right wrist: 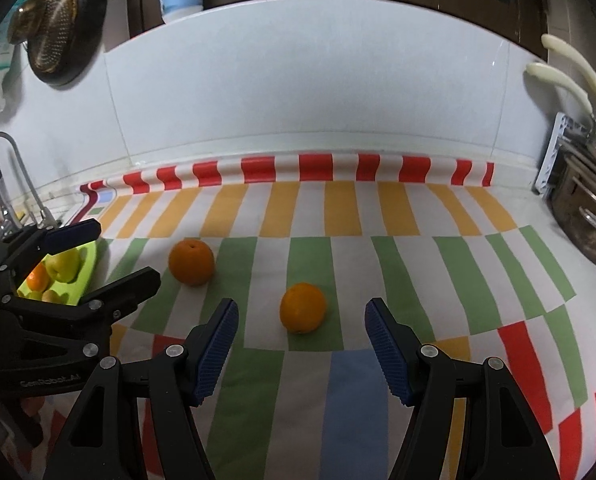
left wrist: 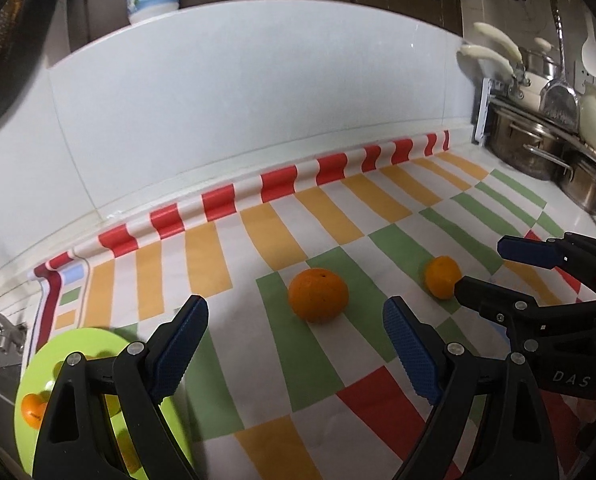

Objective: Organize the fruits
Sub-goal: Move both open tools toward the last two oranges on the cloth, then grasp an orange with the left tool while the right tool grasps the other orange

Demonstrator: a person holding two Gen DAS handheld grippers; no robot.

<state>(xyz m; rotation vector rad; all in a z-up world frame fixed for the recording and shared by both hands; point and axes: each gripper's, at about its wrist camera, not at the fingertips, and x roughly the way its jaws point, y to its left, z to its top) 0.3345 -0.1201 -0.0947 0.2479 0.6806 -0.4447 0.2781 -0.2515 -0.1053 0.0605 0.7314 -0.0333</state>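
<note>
Oranges [right wrist: 303, 308] on cloth | left gripper [left wrist: 296, 316] tilted down, gaping, empty | right gripper [right wrist: 301, 322] likewise

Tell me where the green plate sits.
The green plate sits at the striped cloth's left end, behind the left gripper, left of both oranges.

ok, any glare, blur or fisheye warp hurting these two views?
Left wrist: both oranges sharp, wall edge bowed by fisheye, corners vignetted. Right wrist: same bowing, oranges crisp with soft shadows on the striped cloth; no harsh glare.
</note>
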